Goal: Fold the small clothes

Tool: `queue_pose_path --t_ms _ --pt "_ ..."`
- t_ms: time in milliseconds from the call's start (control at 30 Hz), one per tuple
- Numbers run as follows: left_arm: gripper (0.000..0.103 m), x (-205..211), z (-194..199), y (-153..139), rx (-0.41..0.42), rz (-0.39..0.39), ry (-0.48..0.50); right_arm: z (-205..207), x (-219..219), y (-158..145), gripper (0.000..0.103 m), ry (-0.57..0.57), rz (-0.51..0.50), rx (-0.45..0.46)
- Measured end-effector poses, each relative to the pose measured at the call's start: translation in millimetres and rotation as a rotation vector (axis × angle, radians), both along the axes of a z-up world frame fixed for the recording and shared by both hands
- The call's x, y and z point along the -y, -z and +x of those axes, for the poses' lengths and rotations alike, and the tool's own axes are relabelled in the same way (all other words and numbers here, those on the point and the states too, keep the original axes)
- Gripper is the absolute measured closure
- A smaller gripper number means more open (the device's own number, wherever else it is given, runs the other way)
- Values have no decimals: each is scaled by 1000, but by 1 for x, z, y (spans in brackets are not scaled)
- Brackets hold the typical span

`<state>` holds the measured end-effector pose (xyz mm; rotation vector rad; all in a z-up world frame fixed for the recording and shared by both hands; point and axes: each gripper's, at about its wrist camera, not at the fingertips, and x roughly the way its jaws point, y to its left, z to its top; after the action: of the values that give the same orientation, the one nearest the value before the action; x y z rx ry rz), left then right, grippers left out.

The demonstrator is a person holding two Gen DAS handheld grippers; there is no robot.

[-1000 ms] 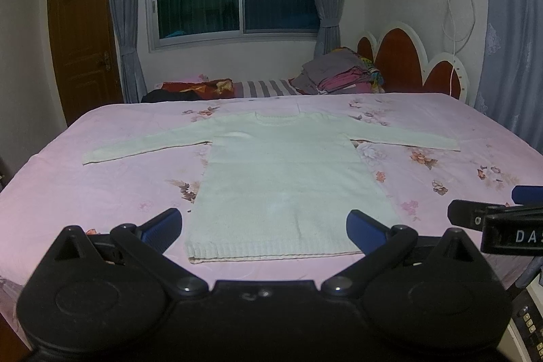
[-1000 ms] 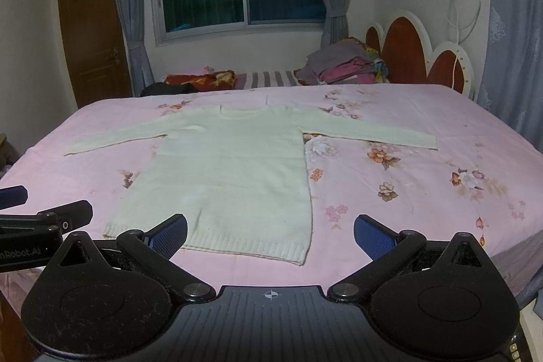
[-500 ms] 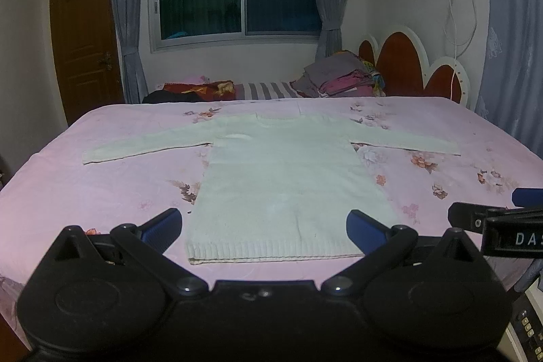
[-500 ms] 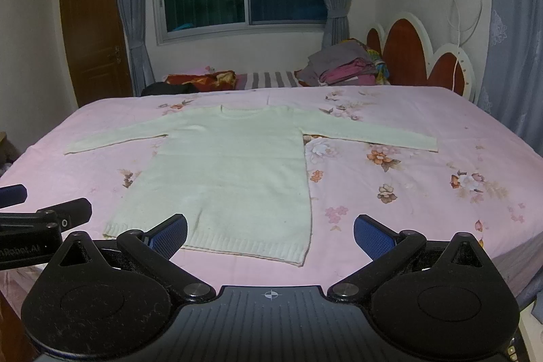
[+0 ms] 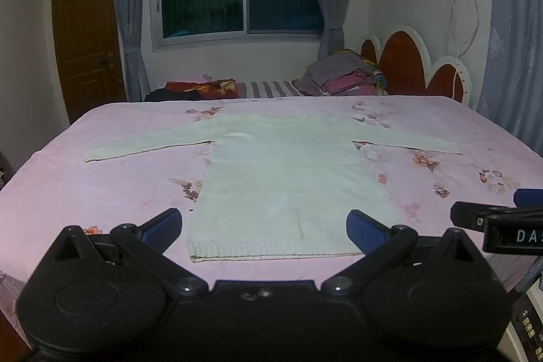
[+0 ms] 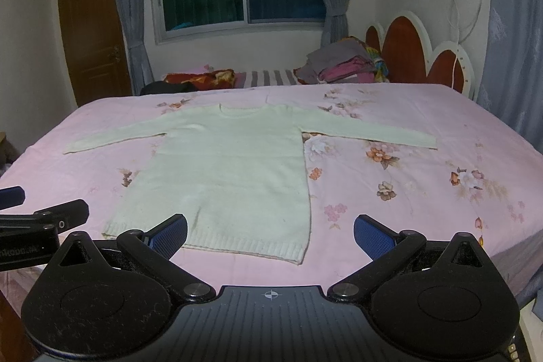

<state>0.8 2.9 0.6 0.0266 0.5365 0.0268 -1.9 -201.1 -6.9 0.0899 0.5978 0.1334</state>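
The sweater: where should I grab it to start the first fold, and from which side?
Judging by its flat, spread pose, take the sweater by a cuff: the right hand-held gripper on the right sleeve end, coming from the outer side, low along the bedsheet. The left sleeve suits the left hand-held gripper.

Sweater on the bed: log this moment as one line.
sweater: flat, sleeves spread, unfolded | bed: pink floral sheet | left claw: open, empty | right claw: open, empty
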Motion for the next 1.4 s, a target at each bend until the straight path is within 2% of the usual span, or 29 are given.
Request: queue_pose_path --t_ms 267,367,533,700,833,1067,1233,1400 --pt "0 -11 22 4 10 -3 -35 24 8 8 0 31 16 -20" --pt "0 -16 34 5 42 -10 -37 44 12 8 0 45 21 -21" --pt "0 -24 67 7 73 -27 -43 81 11 10 0 69 4 -24" --pt "0 -33 112 11 81 -48 -5 119 9 13 0 98 -16 -25" --pt "0 -45 149 11 41 -87 45 154 7 12 0 115 21 -23" --pt "0 -56 199 12 29 9 97 209 0 12 0 153 55 -22" --pt "0 -64 225 19 -5 -68 105 231 8 14 0 183 59 -38" --pt "0 -55 258 34 -58 -90 104 257 44 25 1 266 90 -47"
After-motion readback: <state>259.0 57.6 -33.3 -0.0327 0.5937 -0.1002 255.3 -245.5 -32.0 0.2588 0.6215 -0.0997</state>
